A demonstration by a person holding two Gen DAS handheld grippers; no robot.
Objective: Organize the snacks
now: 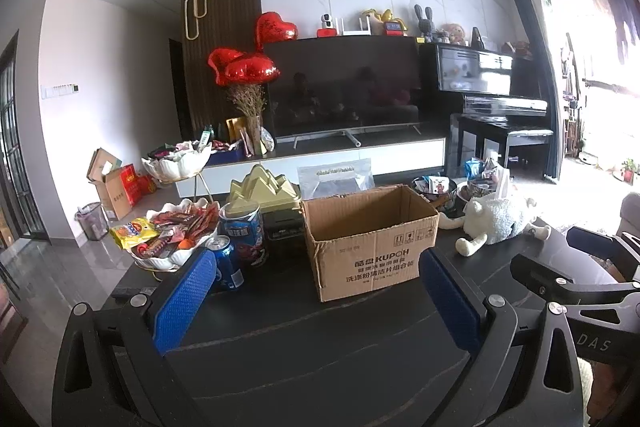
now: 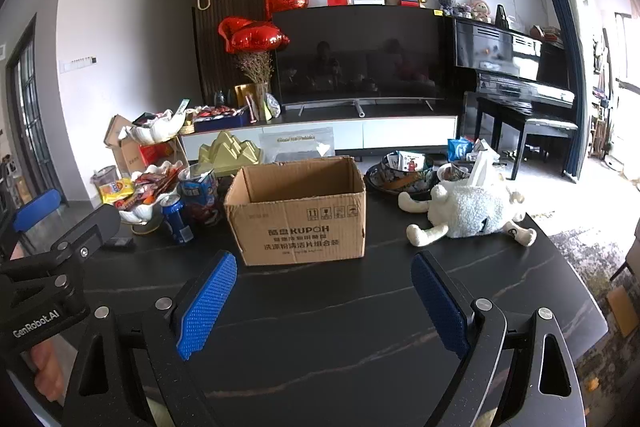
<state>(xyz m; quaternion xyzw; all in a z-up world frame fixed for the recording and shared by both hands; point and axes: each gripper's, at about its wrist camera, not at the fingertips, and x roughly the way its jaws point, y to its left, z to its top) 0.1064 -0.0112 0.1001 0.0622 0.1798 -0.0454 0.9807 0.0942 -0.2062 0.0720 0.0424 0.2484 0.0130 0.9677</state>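
Both grippers [image 1: 316,291] [image 2: 324,291] are held spread, empty. Snack packets [image 1: 180,227] (light, crinkly, slippery) are best pinched at a sealed edge.

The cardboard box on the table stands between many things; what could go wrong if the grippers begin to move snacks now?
1. The blue can stands close beside the tiered snack dish; reaching for the packets with the open left gripper could tip it.
2. The packets are heaped above the dish's rim, so pulling one may spill others.
3. The plush sheep lies near the cardboard box; the right gripper might catch it.
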